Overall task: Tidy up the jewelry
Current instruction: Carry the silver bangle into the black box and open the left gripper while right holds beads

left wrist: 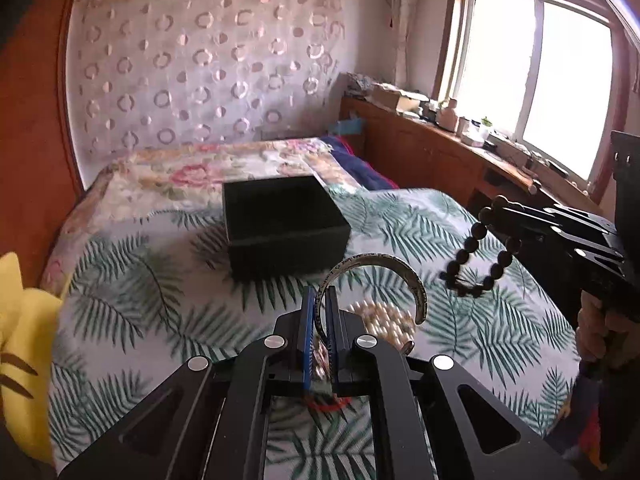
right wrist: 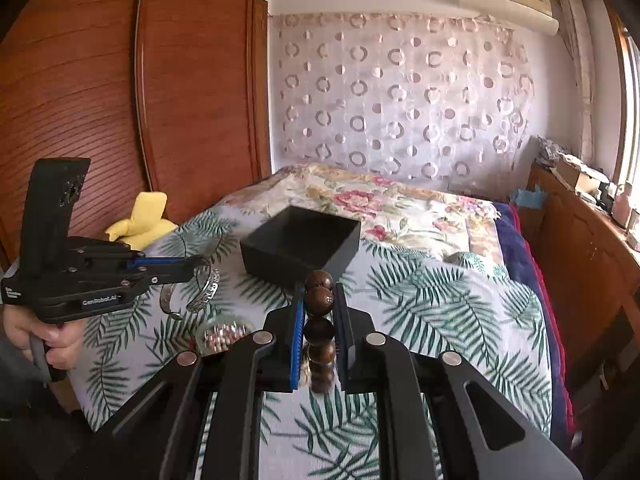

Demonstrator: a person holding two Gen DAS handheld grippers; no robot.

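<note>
A black open box (left wrist: 280,224) sits on the leaf-print bedspread; it also shows in the right wrist view (right wrist: 304,244). My left gripper (left wrist: 320,296) is shut on a silver cuff bracelet (left wrist: 384,276) and holds it above the bed, short of the box. From the right wrist view the left gripper (right wrist: 200,266) and the cuff (right wrist: 206,288) are at the left. My right gripper (right wrist: 318,292) is shut on a dark wooden bead bracelet (right wrist: 319,300), which hangs from it in the left wrist view (left wrist: 476,256). A pearl bracelet (left wrist: 384,316) lies on the bed beneath the cuff.
A yellow plush toy (right wrist: 140,220) lies at the bed's left edge by a wooden wardrobe (right wrist: 120,100). A wooden cabinet (left wrist: 432,148) with clutter runs under the window on the right. A floral quilt (right wrist: 380,204) covers the bed's far end.
</note>
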